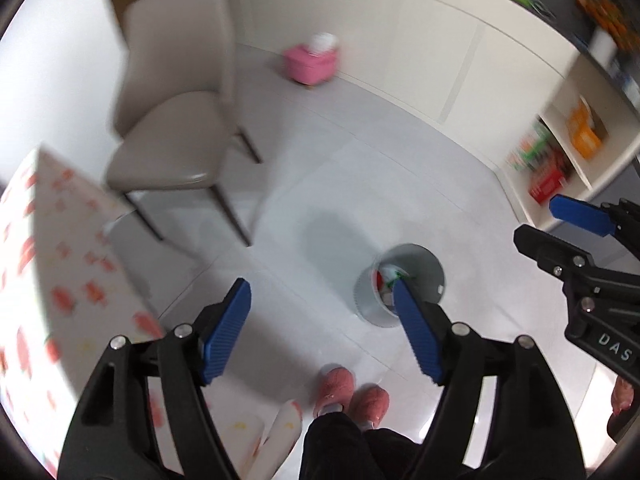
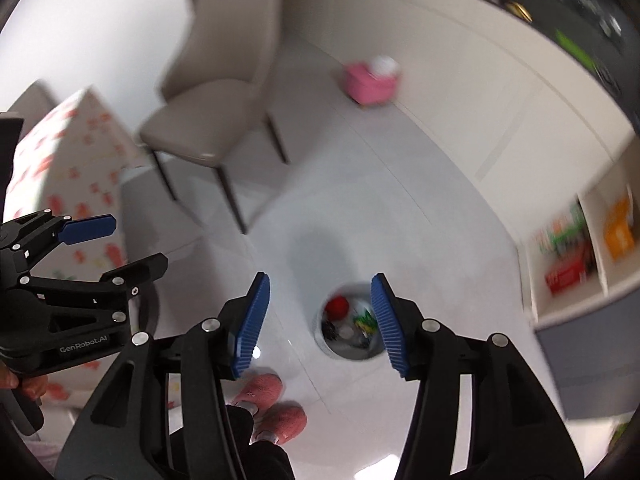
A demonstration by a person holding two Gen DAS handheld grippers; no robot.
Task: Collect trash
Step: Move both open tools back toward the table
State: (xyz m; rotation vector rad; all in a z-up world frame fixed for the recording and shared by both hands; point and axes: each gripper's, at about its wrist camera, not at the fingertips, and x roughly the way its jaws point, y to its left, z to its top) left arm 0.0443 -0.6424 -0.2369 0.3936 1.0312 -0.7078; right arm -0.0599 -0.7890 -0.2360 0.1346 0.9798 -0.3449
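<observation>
A small grey trash bin [image 1: 421, 261] stands on the pale floor far below both grippers. It holds several bits of rubbish, among them a red piece [image 2: 339, 305] and a green wrapper [image 2: 363, 322]. My left gripper [image 1: 320, 286] is open high above the floor, with nothing between its blue pads; its right finger overlaps the bin in the picture. In the right wrist view the right gripper [image 2: 319, 280] is also open and empty, with the bin [image 2: 347, 354] showing beside its right finger. Each gripper appears in the other's view: the right gripper [image 1: 536, 220] and the left gripper [image 2: 138, 240].
A beige chair [image 1: 168, 148] stands left of the bin beside a table with a red-patterned cloth [image 1: 60, 264]. A pink box [image 1: 310, 64] sits by the white cabinets. Open shelves [image 1: 560, 152] with packages are at the right. The person's pink slippers [image 1: 352, 394] are below.
</observation>
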